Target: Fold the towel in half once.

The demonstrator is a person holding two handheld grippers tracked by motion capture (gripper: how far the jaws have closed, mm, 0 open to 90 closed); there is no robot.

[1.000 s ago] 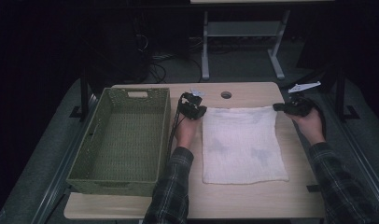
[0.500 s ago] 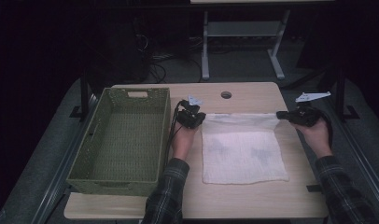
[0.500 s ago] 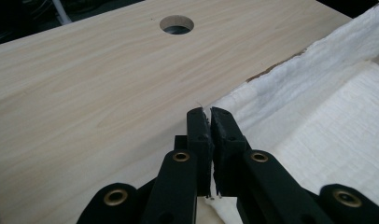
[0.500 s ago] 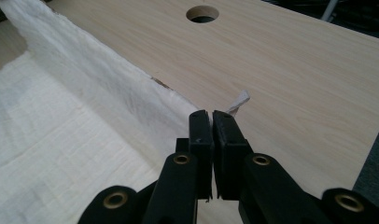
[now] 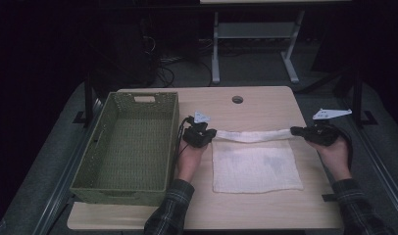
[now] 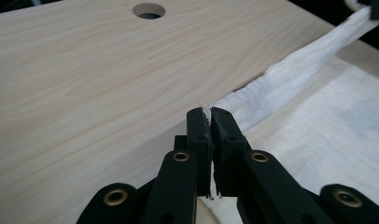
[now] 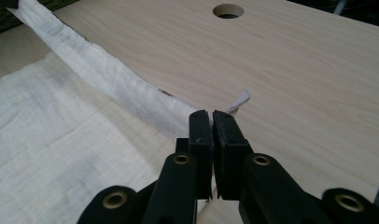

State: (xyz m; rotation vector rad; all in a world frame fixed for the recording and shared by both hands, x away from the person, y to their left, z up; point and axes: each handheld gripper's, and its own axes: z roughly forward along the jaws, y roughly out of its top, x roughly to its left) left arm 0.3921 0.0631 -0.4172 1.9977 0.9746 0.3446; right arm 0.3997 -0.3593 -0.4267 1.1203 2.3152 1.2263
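1 white cloth [image 5: 256,166], 1 green basket [image 5: 131,142], 2 tongs: left [image 5: 210,135], right [image 5: 296,131], 1 surface [image 5: 265,105].

Ahead of both jaw pairs we see bare table [image 5: 265,100] up to the cable hole [image 5: 237,99]. Between them the lifted towel edge [image 5: 253,135] bars a level crossing. Outboard of the left gripper [image 5: 211,134], the green wicker basket [image 5: 126,183] wall blocks passage.
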